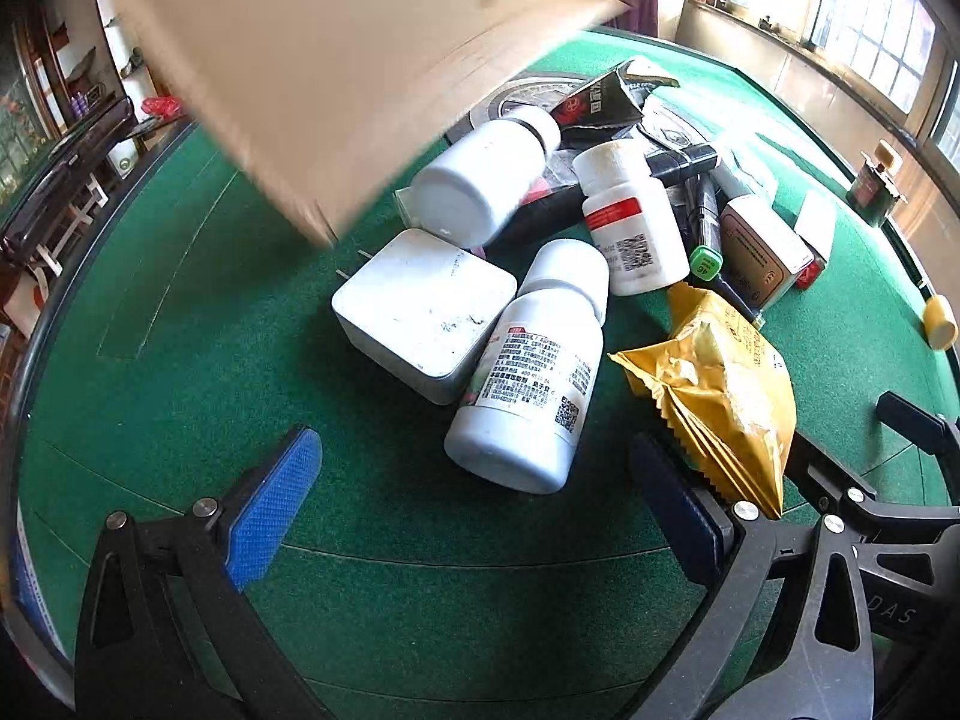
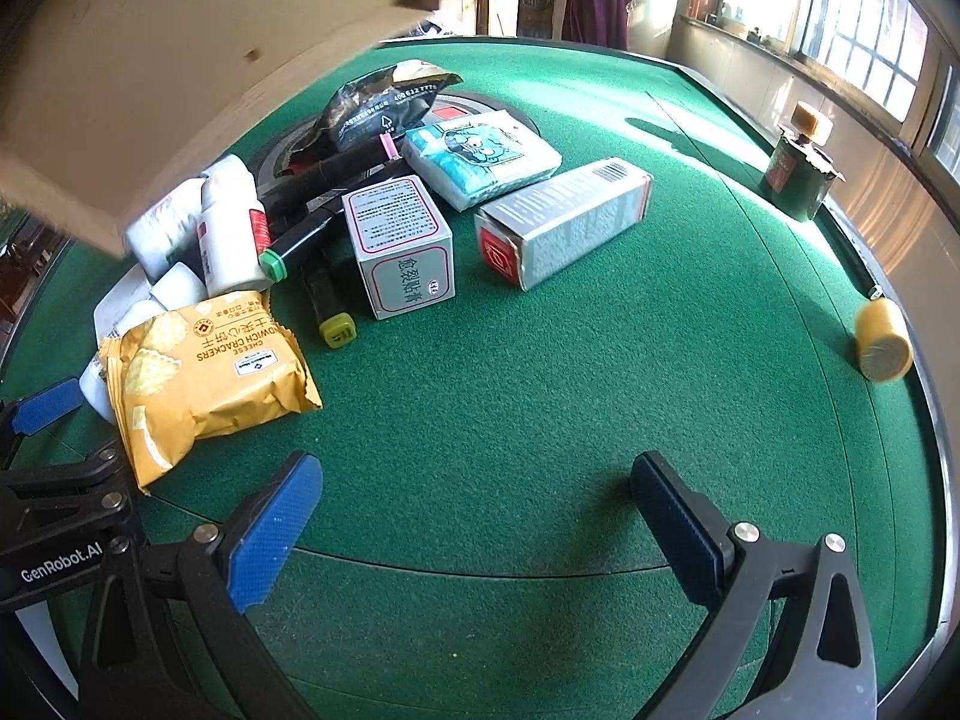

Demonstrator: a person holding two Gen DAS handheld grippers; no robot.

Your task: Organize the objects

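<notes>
2 tools hover low over the green felt surface (image 2: 540, 390), both spread wide and holding nothing. Straight ahead of the left tool (image 1: 474, 501) lies a white plastic pill bottle with a printed label (image 1: 528, 372) on its side, base toward the gap, leaning on a white square charger block (image 1: 420, 306). A yellow foil cracker packet (image 2: 204, 372) sits just left of the right tool (image 2: 477, 519). The pile looks dumped, awaiting sorting; a blurred wooden box (image 1: 336, 60) hangs above.
</notes>
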